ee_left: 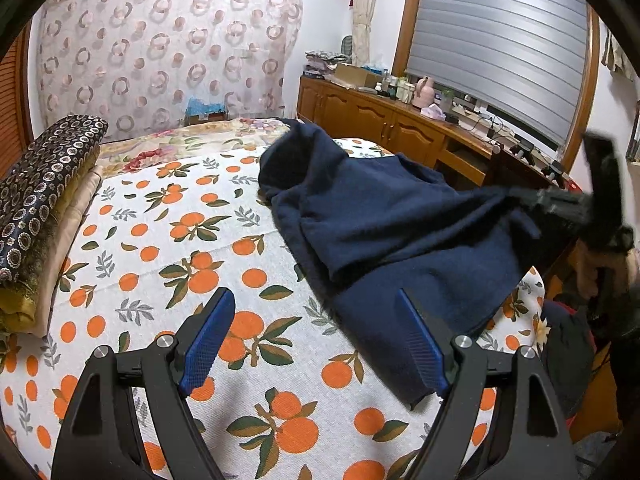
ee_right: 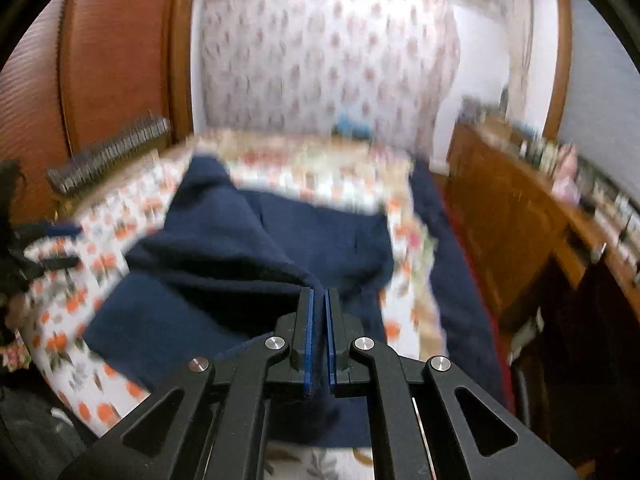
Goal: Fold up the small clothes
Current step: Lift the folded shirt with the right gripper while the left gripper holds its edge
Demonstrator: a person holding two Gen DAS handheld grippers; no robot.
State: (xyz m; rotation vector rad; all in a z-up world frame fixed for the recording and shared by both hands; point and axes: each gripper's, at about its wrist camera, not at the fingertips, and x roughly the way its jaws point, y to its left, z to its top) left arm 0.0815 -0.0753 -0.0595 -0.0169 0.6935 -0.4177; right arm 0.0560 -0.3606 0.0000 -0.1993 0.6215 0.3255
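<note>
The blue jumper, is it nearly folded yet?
Not yet. One part of the blue jumper is already flipped over itself. The right gripper is pinching its edge, lifting it across. The left gripper waits open above the bedspread. Smoothing and more folds remain.

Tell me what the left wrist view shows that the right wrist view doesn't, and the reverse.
Only the left wrist view: the left gripper, open and empty above the orange-print sheet, and the folded patterned bedding stacked at the bed's edge.

Only the right wrist view: the right gripper seen close, shut on a fold of the navy garment, and the reddish wooden panel. This view is blurred.

Both: the navy garment on the bed, the ring-patterned curtain and the wooden cabinets.
</note>
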